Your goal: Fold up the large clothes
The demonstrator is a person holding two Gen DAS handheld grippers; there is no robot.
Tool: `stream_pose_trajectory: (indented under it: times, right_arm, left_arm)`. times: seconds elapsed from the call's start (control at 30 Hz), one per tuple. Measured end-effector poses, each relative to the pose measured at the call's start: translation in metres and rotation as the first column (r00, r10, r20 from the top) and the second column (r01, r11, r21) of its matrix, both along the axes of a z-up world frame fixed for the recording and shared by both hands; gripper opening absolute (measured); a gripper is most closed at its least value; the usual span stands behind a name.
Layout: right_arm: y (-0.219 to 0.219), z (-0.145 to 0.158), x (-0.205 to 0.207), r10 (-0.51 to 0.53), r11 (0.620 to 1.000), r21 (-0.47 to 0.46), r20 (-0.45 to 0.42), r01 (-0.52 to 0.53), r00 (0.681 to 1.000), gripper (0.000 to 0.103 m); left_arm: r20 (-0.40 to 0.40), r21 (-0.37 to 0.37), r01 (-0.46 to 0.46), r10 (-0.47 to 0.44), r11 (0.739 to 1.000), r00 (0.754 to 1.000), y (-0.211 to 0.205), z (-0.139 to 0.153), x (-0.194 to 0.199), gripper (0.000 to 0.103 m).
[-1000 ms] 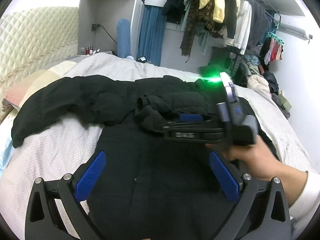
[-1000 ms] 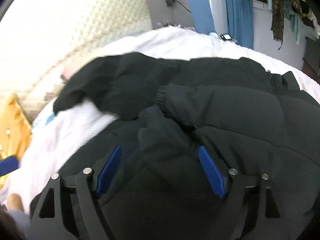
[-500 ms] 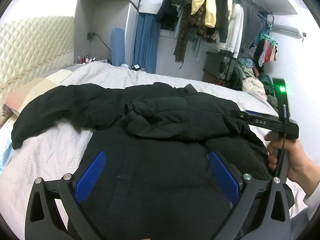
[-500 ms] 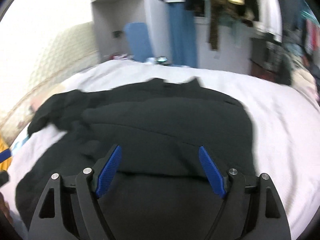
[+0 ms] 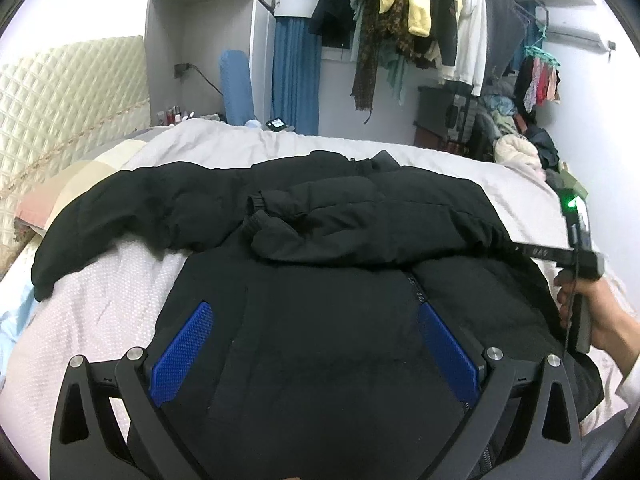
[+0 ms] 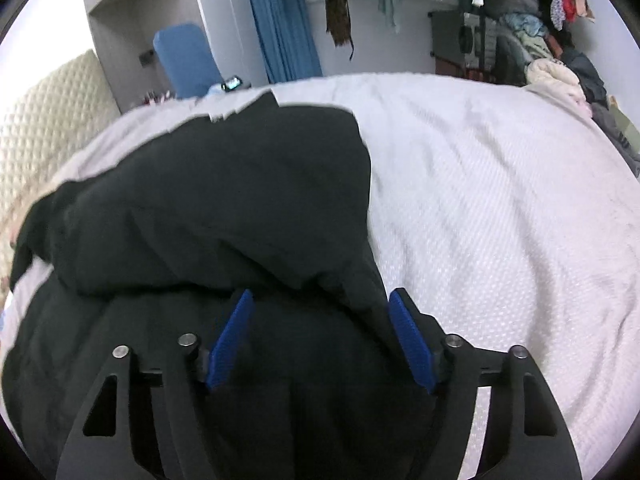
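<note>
A black puffer jacket (image 5: 328, 280) lies spread on the bed. One sleeve (image 5: 320, 216) is folded across its chest, and the other sleeve (image 5: 120, 208) stretches out to the left. My left gripper (image 5: 314, 312) hovers open over the jacket's lower front, with nothing held between its blue pads (image 5: 180, 352). A hand holds my right gripper (image 5: 516, 247) at the jacket's right edge. In the right wrist view the right gripper (image 6: 320, 300) has its jaws closing, with the jacket's (image 6: 224, 200) folded edge lying between them. The pads (image 6: 412, 344) do not visibly press on it.
The bed's white textured cover (image 6: 500, 200) stretches right of the jacket and shows at its left (image 5: 100, 300). Pillows (image 5: 60, 196) and a quilted headboard (image 5: 60, 92) are at the left. A rack of hanging clothes (image 5: 420, 20) and a clothes pile (image 5: 520, 148) stand beyond the bed.
The right gripper swung from above the folded sleeve to the jacket's right edge, and its jaws narrowed. The folded sleeve now lies released on the chest. The left gripper drifted slightly.
</note>
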State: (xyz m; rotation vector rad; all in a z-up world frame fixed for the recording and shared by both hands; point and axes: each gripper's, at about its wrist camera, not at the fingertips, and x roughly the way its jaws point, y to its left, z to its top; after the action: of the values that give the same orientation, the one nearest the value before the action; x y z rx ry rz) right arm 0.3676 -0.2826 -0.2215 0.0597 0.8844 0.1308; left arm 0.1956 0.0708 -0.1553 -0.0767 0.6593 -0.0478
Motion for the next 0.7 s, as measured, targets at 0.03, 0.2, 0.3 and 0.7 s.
stream_pose_trajectory:
  times: [0.03, 0.2, 0.3, 0.7]
  right_arm:
    - [-0.001, -0.004, 0.003, 0.002, 1.000, -0.008, -0.004, -0.002, 1.000, 0.065]
    - [0.014, -0.012, 0.013, 0.038, 0.995, -0.095, 0.022, -0.036, 0.999, 0.029]
    - [0.023, -0.004, 0.009, 0.064, 0.992, -0.110, 0.081, -0.055, 0.995, 0.017]
    - [-0.004, -0.005, 0.015, -0.075, 0.996, -0.043, 0.119, 0.080, 0.990, 0.013]
  left_arm:
    - [-0.001, -0.001, -0.001, 0.001, 1.000, 1.000, 0.000, 0.000, 0.000, 0.103]
    - [0.004, -0.010, -0.025, 0.025, 1.000, 1.000, 0.001, 0.002, -0.001, 0.103]
    - [0.010, -0.017, -0.033, 0.033, 0.999, 0.999, 0.003, 0.004, -0.001, 0.103]
    - [0.006, -0.029, -0.032, 0.033, 0.999, 0.999, 0.005, 0.004, -0.001, 0.103]
